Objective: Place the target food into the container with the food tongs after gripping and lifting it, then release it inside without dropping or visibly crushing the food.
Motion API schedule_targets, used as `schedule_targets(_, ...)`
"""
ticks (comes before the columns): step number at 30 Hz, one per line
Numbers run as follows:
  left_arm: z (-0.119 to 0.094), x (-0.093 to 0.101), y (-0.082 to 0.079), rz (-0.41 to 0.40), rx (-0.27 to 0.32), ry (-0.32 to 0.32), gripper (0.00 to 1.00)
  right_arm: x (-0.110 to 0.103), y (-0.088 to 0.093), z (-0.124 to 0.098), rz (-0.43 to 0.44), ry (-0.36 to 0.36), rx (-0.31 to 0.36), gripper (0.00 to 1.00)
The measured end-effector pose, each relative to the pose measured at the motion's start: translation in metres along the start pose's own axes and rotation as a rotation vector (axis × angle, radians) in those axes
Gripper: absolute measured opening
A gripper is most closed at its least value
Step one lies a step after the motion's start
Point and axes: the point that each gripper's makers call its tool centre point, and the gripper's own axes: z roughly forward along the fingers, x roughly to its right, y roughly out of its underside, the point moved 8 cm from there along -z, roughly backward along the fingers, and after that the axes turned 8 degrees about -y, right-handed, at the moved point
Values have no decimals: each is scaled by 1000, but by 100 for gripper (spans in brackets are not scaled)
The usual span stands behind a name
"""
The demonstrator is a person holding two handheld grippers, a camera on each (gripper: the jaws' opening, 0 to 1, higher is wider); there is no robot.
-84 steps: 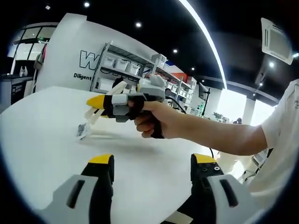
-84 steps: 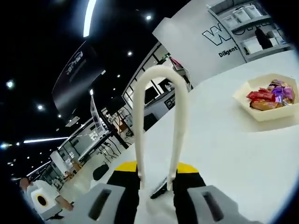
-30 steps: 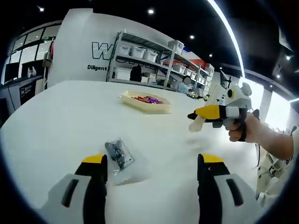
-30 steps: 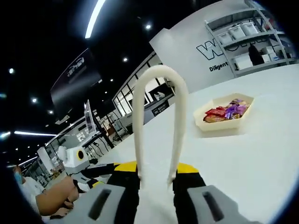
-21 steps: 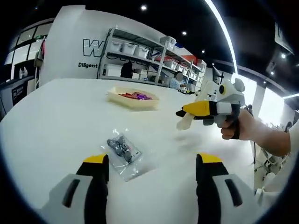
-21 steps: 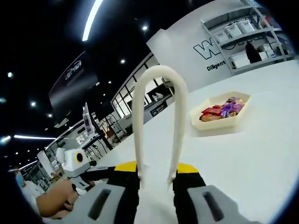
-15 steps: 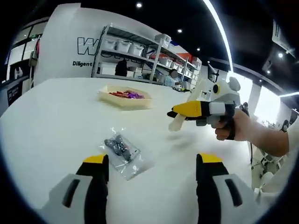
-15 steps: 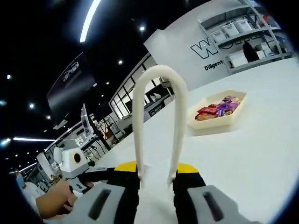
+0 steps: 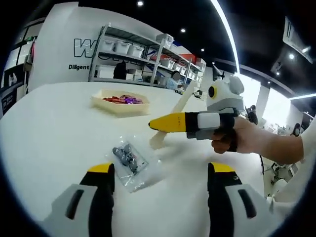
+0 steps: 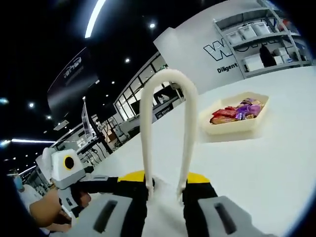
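The right tool [image 9: 154, 124], clamped on the food tongs [image 10: 167, 133], may crush the wrapped snack [image 9: 127, 159]; left tool [image 9: 160, 173] gapes empty.

In the left gripper view, the right gripper [image 9: 157, 123] crosses in front of the cream food tongs [image 9: 170, 121], so their middle is covered and their tips sit blurred against the white table [image 9: 59, 128]. The dark contents of the clear food packet [image 9: 128, 160] are too small to identify. The wrappers in the cream hexagonal tray [image 9: 117, 102] are only coloured flecks.

In the right gripper view, the tong [image 10: 165, 133] ends run down between the jaws, where their tips are hidden. The tray [image 10: 236, 118] holds wrapped sweets whose labels cannot be read. The left gripper [image 10: 86, 190] is cut off at the lower left edge, its jaws unseen there.
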Motion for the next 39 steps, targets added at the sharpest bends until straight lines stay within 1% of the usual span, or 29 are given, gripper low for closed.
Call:
schedule_targets(3, 2, 1, 0, -7, 4, 10, 76, 0, 0, 4, 36, -10, -9, 21)
schedule_targets(5, 3, 2, -1, -14, 8, 15, 77, -3, 0, 6, 15, -11, -13, 21)
schedule_targets(11, 5, 6, -1, -29, 16, 34, 79, -11, -5, 6, 34, -32, 1, 21)
schedule_targets(15, 5, 7, -1, -38, 19, 40, 78, -22, -8, 13, 13, -49, -8, 21)
schedule_targets(19, 0, 6, 0, -64, 17, 51, 76, -31, -9, 22, -3, -64, -16, 21)
schedule_targets(26, -10, 3, 3, -65, 21, 32, 76, -39, -9, 33, -29, -73, -29, 21)
schedule_targets(27, -13, 1, 4, -65, 25, 20, 76, -40, -9, 35, -34, -69, -39, 21)
schedule_targets(29, -15, -2, 5, -80, 27, 19, 75, -42, -7, 38, -45, -70, -52, 21)
schedule_targets(31, -15, -2, 5, -75, 29, 19, 75, -43, -6, 41, -50, -68, -57, 21)
schedule_targets(33, -18, -4, 5, -66, 32, -4, 76, -43, -6, 42, -56, -65, -57, 21)
schedule_targets(36, -25, -9, 2, -55, 57, -35, 77, -43, -7, 43, -55, -65, -54, 21)
schedule_targets(38, -27, -12, 1, -51, 55, -45, 77, -42, -7, 43, -51, -67, -54, 21)
schedule_targets(39, -29, -14, 1, -32, 53, -57, 77, -43, -7, 43, -50, -69, -54, 21)
